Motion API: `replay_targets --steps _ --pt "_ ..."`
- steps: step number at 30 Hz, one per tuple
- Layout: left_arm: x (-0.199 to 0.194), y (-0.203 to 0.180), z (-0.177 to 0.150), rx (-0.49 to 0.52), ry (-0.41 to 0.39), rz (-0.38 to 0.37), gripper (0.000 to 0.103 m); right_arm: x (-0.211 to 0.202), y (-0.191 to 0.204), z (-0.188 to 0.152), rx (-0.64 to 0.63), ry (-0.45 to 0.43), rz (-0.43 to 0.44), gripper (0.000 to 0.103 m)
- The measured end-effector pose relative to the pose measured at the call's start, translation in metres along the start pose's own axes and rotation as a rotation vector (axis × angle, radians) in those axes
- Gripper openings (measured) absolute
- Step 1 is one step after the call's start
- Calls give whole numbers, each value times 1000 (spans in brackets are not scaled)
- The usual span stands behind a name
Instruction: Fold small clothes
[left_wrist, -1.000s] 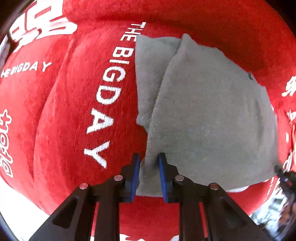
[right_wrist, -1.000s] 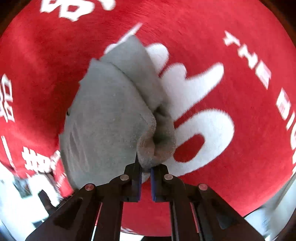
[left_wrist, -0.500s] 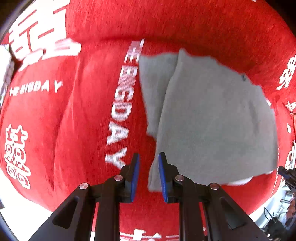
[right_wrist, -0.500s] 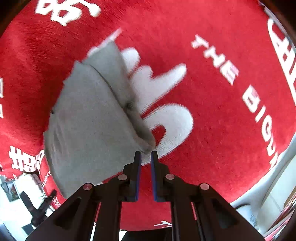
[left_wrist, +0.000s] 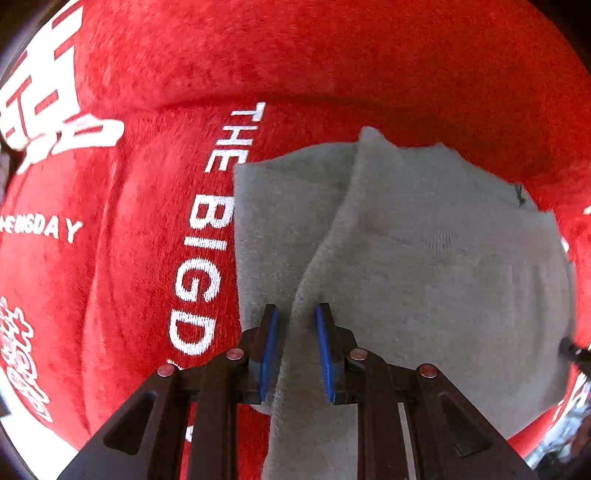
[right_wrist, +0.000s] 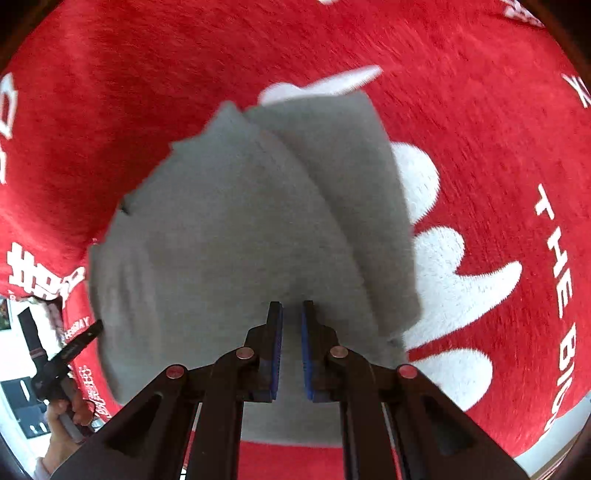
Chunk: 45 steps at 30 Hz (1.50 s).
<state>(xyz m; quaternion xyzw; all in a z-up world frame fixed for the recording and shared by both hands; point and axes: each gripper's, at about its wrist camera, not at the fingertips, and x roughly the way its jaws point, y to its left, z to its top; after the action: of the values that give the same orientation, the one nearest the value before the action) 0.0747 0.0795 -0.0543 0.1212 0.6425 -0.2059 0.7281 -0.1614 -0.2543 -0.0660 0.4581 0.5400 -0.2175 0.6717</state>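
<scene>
A small grey garment (left_wrist: 424, 280) lies folded on a red plush cover (left_wrist: 332, 55) with white lettering. My left gripper (left_wrist: 297, 314) points straight down over the garment's raised fold edge. That ridge runs up between the blue pads (left_wrist: 269, 354), which stand a little apart and do not press it. In the right wrist view the same grey garment (right_wrist: 229, 229) fills the middle. My right gripper (right_wrist: 291, 310) hangs over its near part, its jaws closing to a narrow slit. I see nothing pinched between them.
The red cover (right_wrist: 480, 110) spreads in all directions, bulging into soft ridges on the left. At the lower left of the right wrist view a person's hand (right_wrist: 62, 417) holds a black tool (right_wrist: 79, 339) at the garment's edge, with a pale floor beyond.
The right gripper has let go of the bunched cloth it held a second ago and moved over the flat garment. The left gripper drifted off the garment's edge, then came back over the fold.
</scene>
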Motion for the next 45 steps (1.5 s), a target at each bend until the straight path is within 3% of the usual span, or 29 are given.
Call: replay_targets --steps 3,9,20,23,25,28,29,30,31,35,39,45 --pt "-1 3 2 2 9 14 23 -6 -16 1 45 -10 21 1" --pt "-17 -2 -4 4 28 65 23 -25 -28 6 90 -7 16 4" --pt "-64 -61 -33 65 52 51 23 -40 -11 -4 68 59 54 10" --pt "-69 -80 -42 92 71 65 23 -42 -3 -7 42 69 55 27" --pt "-68 -89 -45 105 86 70 23 -43 2 -9 28 75 54 50" --pt "-71 -98 -49 117 77 72 23 -43 9 -10 14 79 58 52" --pt "-72 -99 -49 117 75 68 39 -42 10 -10 11 81 57 52" --pt "-73 -100 -49 116 76 64 86 -42 12 -10 9 83 59 55" --pt "-75 -101 -50 107 67 78 103 -42 13 -9 7 86 64 59" --pt "-82 -105 -49 111 31 101 102 -41 14 -7 3 89 78 62" --pt "-83 -108 -49 103 38 114 102 -41 16 -7 -9 83 91 79" --pt "-79 -111 -50 101 50 149 102 -42 25 -9 -66 71 87 79"
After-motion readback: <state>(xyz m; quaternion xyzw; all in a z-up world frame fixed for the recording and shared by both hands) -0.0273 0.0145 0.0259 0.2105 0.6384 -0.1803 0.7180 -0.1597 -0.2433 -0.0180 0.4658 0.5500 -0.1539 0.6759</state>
